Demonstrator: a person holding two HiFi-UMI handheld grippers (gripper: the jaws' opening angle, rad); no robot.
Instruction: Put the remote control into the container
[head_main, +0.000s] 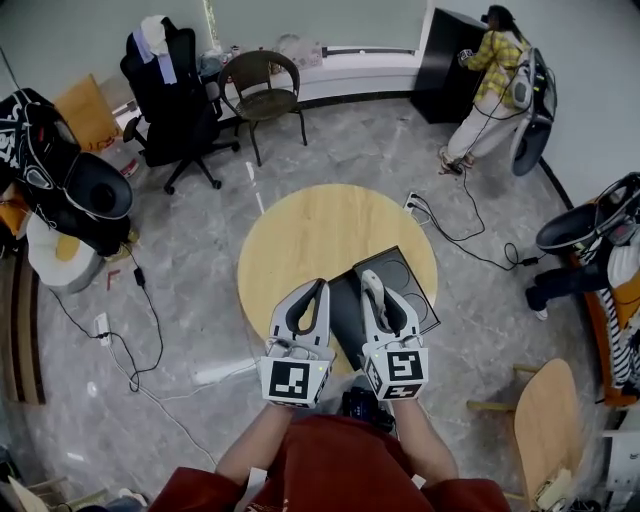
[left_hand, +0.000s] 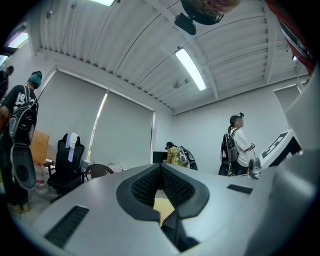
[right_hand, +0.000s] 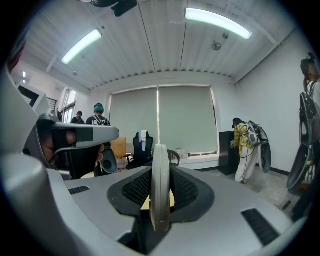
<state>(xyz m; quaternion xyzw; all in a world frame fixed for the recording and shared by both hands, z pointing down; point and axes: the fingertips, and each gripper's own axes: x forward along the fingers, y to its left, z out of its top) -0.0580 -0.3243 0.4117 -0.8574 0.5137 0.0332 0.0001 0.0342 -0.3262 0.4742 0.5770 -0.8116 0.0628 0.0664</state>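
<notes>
Closest in, the right gripper (head_main: 376, 290) is clamped on the remote control (right_hand: 160, 192), which its own view shows edge-on: a pale slim slab standing upright between the ribbed pads, with both jaws pressing on its flat sides. Just beside it, the left gripper (left_hand: 161, 167) has its jaws closed tip to tip with nothing between them (only a sliver of wood and a dark edge show through the gap below). Both tools hover over the near edge of the round wooden table (head_main: 300, 230), and the black container (head_main: 410, 280) lies on the table directly beyond and under the right jaws. The step in hand looks like the carry: the remote is grasped and poised at the container but not yet in it. The next move probably calls for tipping or lowering the remote until it sits inside the walls, then easing the jaws apart; the left tool seems to have no part to play. From the head view the remote is mostly masked by the jaws, the container's near side is covered by both grippers, and how deep it is cannot be judged. A dark shape between the two tools is too unclear to name. Farther back stand an office chair (head_main: 175, 95) and a person in yellow (head_main: 490, 75).
</notes>
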